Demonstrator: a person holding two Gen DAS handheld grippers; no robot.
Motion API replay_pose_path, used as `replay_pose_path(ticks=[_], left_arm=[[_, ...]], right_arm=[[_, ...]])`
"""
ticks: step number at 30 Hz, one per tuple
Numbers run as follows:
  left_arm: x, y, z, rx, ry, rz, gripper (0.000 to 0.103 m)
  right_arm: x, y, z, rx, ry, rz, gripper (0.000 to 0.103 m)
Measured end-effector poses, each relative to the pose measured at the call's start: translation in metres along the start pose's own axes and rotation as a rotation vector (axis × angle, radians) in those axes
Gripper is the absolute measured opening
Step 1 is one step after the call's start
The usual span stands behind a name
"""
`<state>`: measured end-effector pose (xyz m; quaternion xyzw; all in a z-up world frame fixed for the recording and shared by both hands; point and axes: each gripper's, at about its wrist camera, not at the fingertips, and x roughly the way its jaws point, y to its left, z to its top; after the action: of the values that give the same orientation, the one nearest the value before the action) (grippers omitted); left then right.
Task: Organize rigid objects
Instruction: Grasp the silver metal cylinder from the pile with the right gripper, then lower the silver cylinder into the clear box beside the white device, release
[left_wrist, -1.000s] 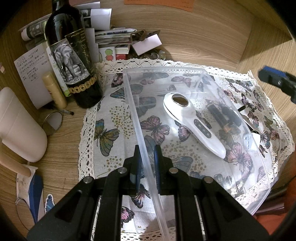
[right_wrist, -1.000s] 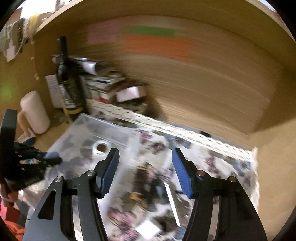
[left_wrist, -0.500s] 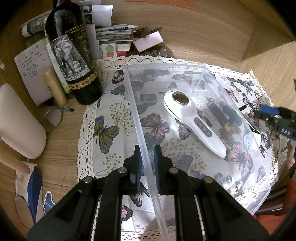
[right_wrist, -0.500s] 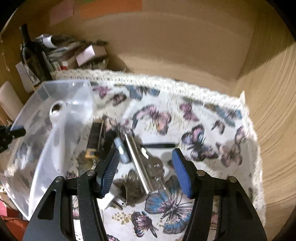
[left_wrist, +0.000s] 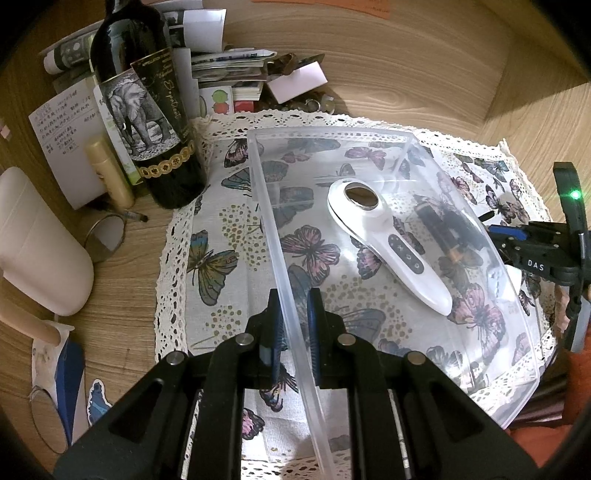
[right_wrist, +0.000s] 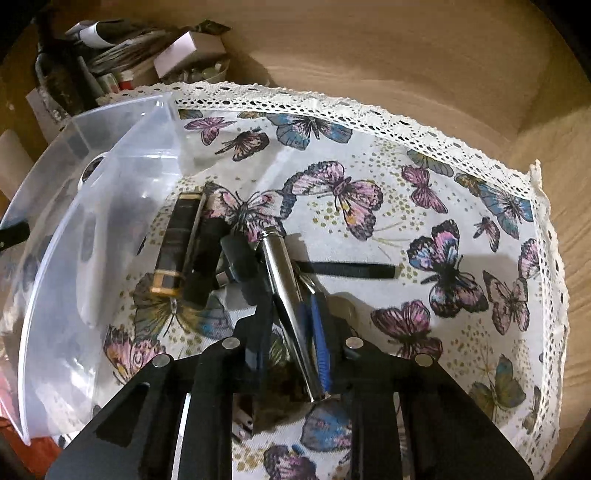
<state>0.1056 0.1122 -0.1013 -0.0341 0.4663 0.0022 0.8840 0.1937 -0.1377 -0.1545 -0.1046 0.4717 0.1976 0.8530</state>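
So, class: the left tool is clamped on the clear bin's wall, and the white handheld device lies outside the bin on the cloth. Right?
Not quite. The left tool does clamp the clear bin's wall, but the white handheld device lies inside the bin, as the left wrist view shows.

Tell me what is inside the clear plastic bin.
Inside the clear plastic bin lies one white handheld device with buttons. Dark items seen through its wall appear outside.

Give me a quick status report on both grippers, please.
Left gripper shut on clear bin wall. Right gripper shut on silver tube. Dark items crowd beside it.
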Motion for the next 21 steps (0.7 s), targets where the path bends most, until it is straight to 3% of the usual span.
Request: replay_pose_path(ticks=[11,21], left_arm=[[0.000,-0.001,0.001,0.003,-0.001,-0.001,0.013],[0.001,0.000,0.002,0.000,-0.003,-0.005,0.013]], right_arm=[[0.003,0.005,-0.001,-0.021,-0.021,-0.023,0.014],[-0.053,-0.003,0.016,0.046,-0.192,-0.010,0.014]])
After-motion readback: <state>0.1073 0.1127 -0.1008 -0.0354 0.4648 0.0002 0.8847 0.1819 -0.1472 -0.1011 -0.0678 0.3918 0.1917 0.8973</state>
